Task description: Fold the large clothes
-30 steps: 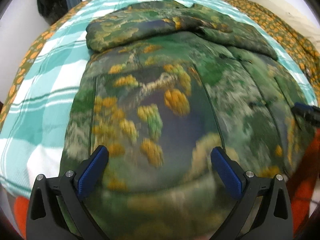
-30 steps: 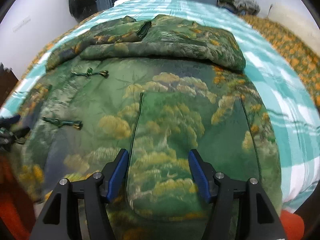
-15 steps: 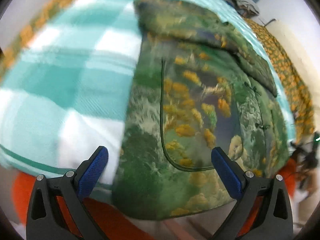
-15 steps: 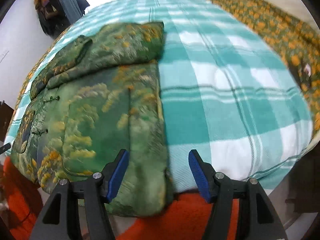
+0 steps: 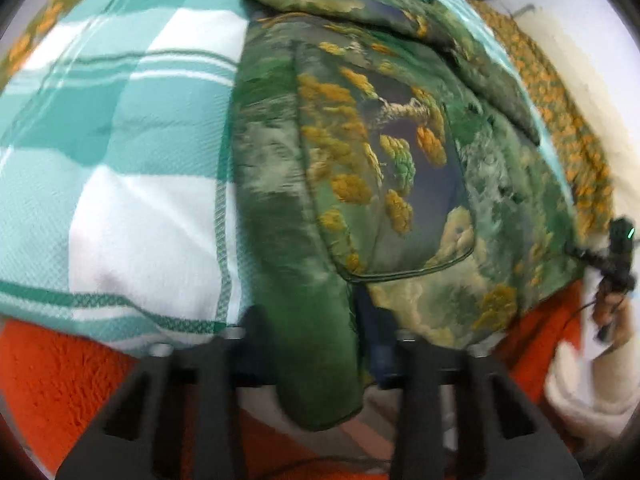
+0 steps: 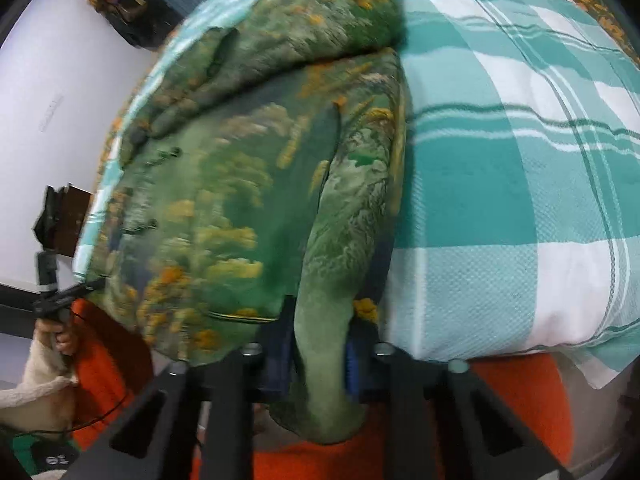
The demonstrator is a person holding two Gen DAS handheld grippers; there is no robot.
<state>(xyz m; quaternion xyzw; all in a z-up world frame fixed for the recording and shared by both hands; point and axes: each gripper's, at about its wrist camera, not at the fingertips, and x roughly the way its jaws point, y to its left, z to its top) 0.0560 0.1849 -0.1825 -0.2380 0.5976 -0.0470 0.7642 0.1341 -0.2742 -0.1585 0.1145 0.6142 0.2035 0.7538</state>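
Observation:
A green jacket (image 5: 384, 168) printed with yellow and orange trees lies flat on a teal-and-white checked bedspread (image 5: 120, 128), its sleeves folded across the top. In the left wrist view my left gripper (image 5: 316, 344) has the jacket's lower left hem corner between its jaws, which are closing and pinching the fabric. In the right wrist view my right gripper (image 6: 320, 354) is closing on the lower right hem corner of the jacket (image 6: 224, 200), and its blue pads (image 6: 352, 360) press the cloth. Each view shows the other gripper small at the jacket's far corner.
An orange fleece cover (image 5: 60, 380) hangs below the bed's near edge. An orange-flowered sheet (image 5: 568, 120) runs along the far side. Dark clothes (image 6: 120, 8) hang on the wall. A hand in a cream sleeve (image 5: 612, 320) holds the other gripper.
Both grippers slid outward from the middle of the jacket to its lower corners. Their jaws, wide apart before, have closed in on the hem, which now bunches between the pads.

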